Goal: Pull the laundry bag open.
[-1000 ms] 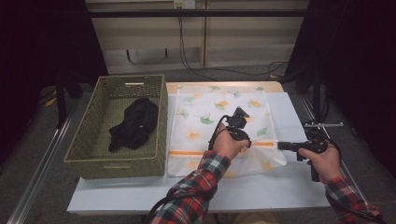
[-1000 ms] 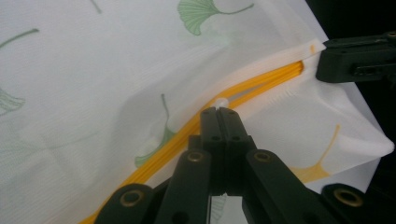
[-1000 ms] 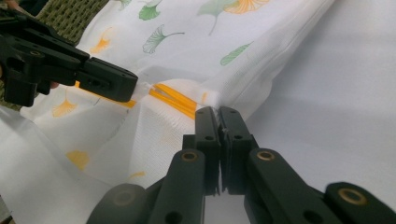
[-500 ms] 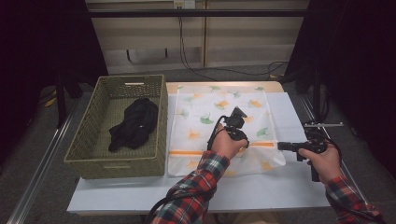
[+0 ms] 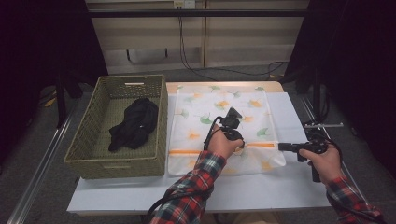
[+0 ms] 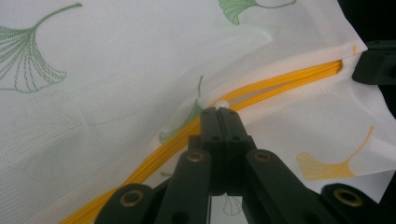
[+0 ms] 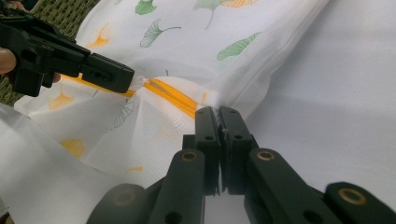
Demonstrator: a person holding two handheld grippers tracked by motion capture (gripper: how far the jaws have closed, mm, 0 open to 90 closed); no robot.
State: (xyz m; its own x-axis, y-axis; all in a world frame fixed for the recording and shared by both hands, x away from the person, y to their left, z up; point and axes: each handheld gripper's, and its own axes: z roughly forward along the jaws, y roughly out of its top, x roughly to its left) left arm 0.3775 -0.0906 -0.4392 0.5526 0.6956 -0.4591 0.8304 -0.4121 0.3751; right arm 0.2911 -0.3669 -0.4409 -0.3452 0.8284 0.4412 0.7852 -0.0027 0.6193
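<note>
Wicker basket [image 5: 88, 154]: black garment [image 5: 133, 123] inside | mesh bag [image 5: 205, 112]: beside basket

White mesh bag [image 5: 219, 121], green and orange ginkgo-leaf print; orange zip [image 5: 187, 152] lower frame. Olive wicker basket [image 5: 88, 154] left, black cloth [image 5: 134, 123] inside. Red-green plaid sleeves [image 5: 196, 186]. Black grippers.

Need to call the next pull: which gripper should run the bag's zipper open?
Left. The left gripper is shut on the zipper pull partway along the orange zipper; the right gripper pinches the mesh laundry bag at the zipper's end, likely anchoring it.
</note>
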